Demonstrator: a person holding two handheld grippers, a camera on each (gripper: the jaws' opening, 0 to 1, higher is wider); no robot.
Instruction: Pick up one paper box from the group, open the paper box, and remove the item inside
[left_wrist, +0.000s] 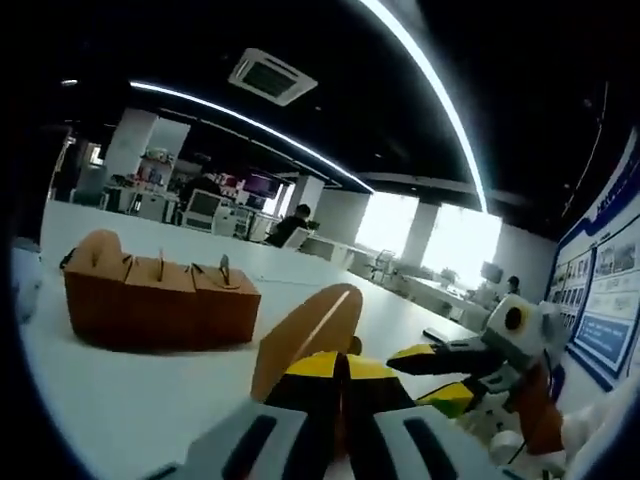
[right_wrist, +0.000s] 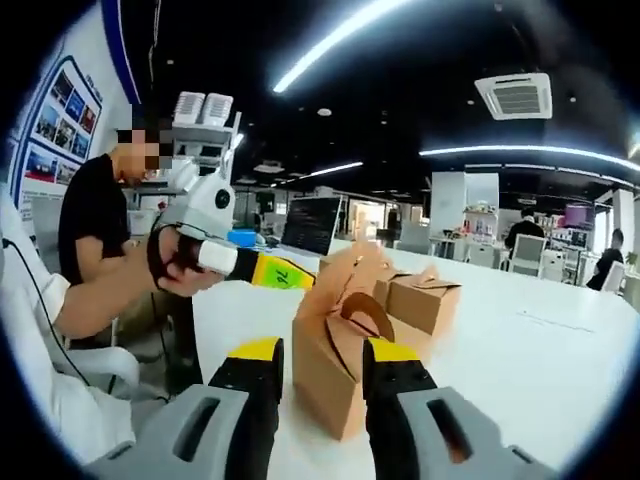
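While my left tongs (left_wrist: 340, 375) pinch the raised flap of one paper box (right_wrist: 335, 375), my right tongs (right_wrist: 320, 365) stand parted around its body. Remaining boxes (left_wrist: 160, 300) sit grouped beyond, on the white desk (left_wrist: 120, 400).

A box (right_wrist: 335, 375) stands on the table (right_wrist: 540, 350), between the right gripper's (right_wrist: 320, 375) jaws. The left gripper (right_wrist: 290, 275) reaches it from the left. Behind it lies a group of boxes (right_wrist: 420, 295); further back, desks.
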